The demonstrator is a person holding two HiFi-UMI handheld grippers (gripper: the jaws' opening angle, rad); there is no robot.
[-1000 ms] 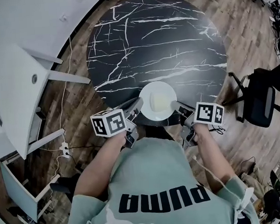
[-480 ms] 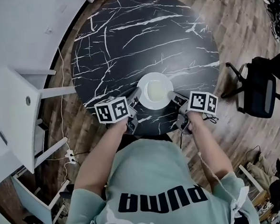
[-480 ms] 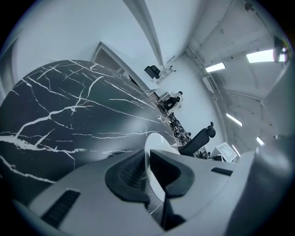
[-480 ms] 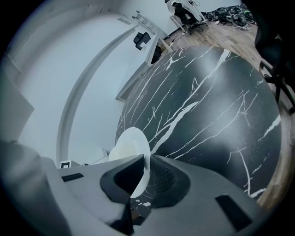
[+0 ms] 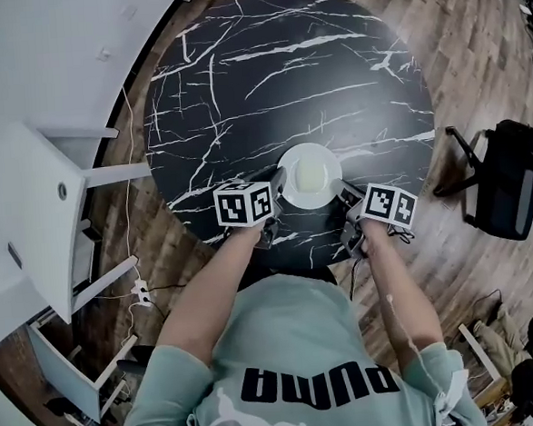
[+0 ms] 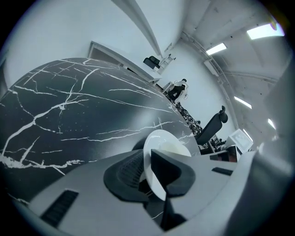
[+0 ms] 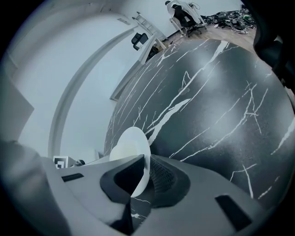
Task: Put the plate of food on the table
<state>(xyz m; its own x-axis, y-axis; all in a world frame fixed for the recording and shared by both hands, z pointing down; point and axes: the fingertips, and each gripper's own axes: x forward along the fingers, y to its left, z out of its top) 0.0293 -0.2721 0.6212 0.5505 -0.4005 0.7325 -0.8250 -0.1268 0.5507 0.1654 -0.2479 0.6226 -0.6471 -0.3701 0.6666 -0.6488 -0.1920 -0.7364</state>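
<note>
While the left hand-held gripper point(image 5: 278, 185) and the right hand-held gripper point(image 5: 343, 191) each clamp an opposite rim, the plate of food point(image 5: 310, 174) hangs between them over the near edge of the tabletop point(image 5: 274, 61); the set-down seems underway, calling next for a level lowering, then release.

We see cool, desaturated grey-blue cast throughout. Head view: even, moderate brightness, no hard shadows; barrel distortion curves wooden floor point(image 5: 474, 56) and white desk point(image 5: 31, 96) toward edges. Gripper views: heavy fisheye, black vignette at corners. We note ceiling strip lights point(image 6: 216, 48) blown out; broad soft sheen across black marble table point(image 6: 115, 124). Plate point(image 6: 161, 140) near-clipped white, dark shadow beside it. Left gripper point(image 6: 150, 161) and right gripper point(image 7: 145, 161) bodies close to lens, soft, out of focus.
</note>
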